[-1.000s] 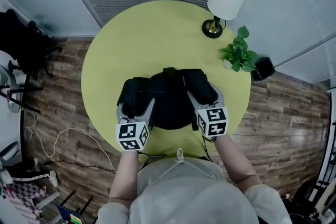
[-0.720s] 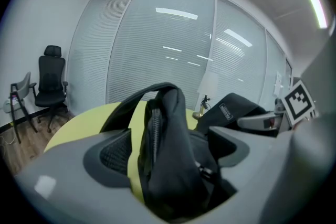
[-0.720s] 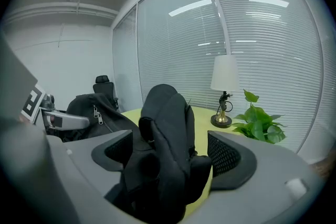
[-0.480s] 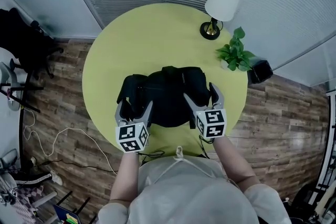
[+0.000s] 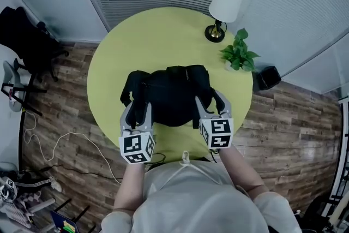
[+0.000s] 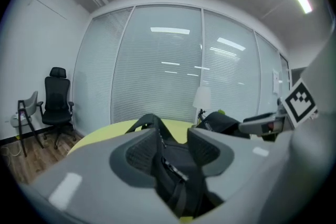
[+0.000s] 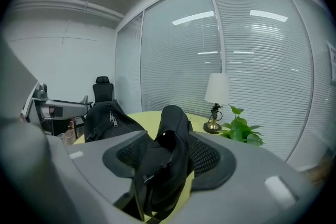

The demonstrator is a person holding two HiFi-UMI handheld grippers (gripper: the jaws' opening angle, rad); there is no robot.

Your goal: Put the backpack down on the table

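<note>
The black backpack (image 5: 172, 93) lies on the round yellow-green table (image 5: 158, 35), near its front edge. My left gripper (image 5: 137, 111) is at the bag's left shoulder strap and my right gripper (image 5: 210, 101) at the right one. In the left gripper view a thin strap (image 6: 173, 186) runs between the closing jaws (image 6: 170, 147), with a gap beside it. In the right gripper view the padded strap (image 7: 176, 134) arches up between the closing jaws (image 7: 165, 152); I see no firm pinch. The bag's body (image 7: 107, 118) sits to the left there.
A white-shaded lamp (image 5: 224, 5) and a potted plant (image 5: 235, 52) stand at the table's far right. A black office chair (image 5: 27, 41) is on the wood floor to the left, a small black bin (image 5: 267, 78) to the right, and a cable (image 5: 60, 144) trails below.
Both grippers have drawn back toward the person, off the bag's top to its near edge. Their jaws spread wide and have narrowed again. The backpack stays on the table.
</note>
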